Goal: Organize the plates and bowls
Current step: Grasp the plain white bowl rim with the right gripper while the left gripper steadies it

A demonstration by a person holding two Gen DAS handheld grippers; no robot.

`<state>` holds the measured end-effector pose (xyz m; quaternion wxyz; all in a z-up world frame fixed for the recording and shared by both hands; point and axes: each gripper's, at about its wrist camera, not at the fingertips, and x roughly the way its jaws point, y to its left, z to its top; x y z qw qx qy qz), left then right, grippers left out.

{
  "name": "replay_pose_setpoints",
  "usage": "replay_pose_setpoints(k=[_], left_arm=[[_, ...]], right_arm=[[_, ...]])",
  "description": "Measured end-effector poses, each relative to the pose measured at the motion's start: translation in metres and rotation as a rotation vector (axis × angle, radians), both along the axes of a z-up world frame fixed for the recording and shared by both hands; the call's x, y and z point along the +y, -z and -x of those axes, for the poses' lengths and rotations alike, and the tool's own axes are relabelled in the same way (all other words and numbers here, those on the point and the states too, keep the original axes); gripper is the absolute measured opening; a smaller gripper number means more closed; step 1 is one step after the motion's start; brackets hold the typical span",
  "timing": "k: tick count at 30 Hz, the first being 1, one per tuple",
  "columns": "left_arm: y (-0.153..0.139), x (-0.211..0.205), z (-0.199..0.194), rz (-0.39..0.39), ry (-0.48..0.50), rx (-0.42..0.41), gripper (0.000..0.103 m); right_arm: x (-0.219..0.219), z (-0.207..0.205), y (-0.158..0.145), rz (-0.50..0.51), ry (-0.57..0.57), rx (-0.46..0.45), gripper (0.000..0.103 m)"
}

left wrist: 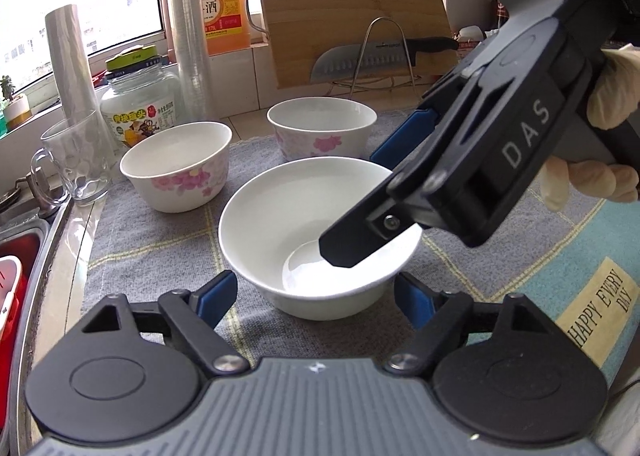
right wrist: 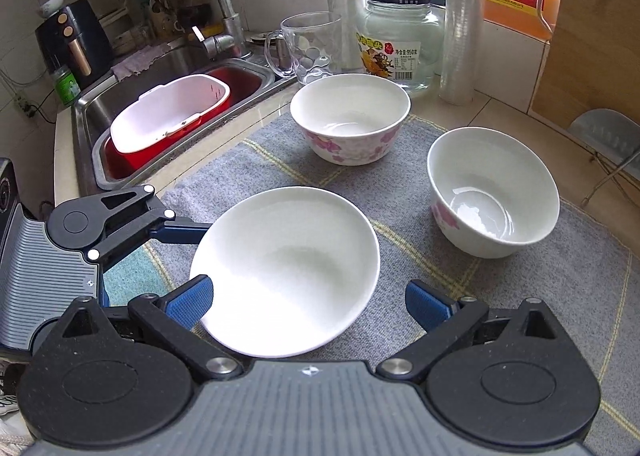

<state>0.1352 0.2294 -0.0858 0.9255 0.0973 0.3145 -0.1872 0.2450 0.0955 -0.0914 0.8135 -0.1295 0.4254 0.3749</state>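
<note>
A plain white bowl (left wrist: 280, 215) stands on the grey mat (left wrist: 152, 240), nearest in both views. My left gripper (left wrist: 316, 292) has its blue pads against the bowl's lower sides, one on each flank, and looks shut on it. My right gripper (left wrist: 360, 203) comes down from the upper right, open, with one finger over the bowl's inside and the other beyond its far rim. In the right wrist view the bowl (right wrist: 284, 268) lies between the wide-apart pads of the right gripper (right wrist: 308, 302). A left gripper finger (right wrist: 180, 234) touches the bowl's left rim.
Two pink-flowered bowls (left wrist: 176, 167) (left wrist: 320, 127) stand behind on the mat. A glass mug (left wrist: 76, 159), a jar (left wrist: 140, 103) and a stack of plastic cups (left wrist: 188, 35) line the back. A cutting board (left wrist: 348, 11) and a knife (left wrist: 380, 55) stand behind. The sink (right wrist: 100, 111) holds a red tub (right wrist: 172, 119).
</note>
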Motion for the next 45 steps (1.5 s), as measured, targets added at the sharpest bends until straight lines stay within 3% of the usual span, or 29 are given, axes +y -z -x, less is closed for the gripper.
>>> replay_pose_setpoints(k=[12,28,45], left_arm=[[0.0,0.002,-0.003,0.014,0.025,0.004,0.082],[-0.015,-0.011,0.005,-0.009,0.063,0.015,0.082],[-0.023,-0.065,0.014,-0.017,0.223,0.011,0.082]], right_arm=[[0.005,-0.01,0.003,-0.024,-0.027,0.043,0.088],[-0.007,-0.001,-0.004,-0.039,-0.015,0.053,0.088],[-0.077,0.034,-0.015,-0.048,0.128,0.037,0.088]])
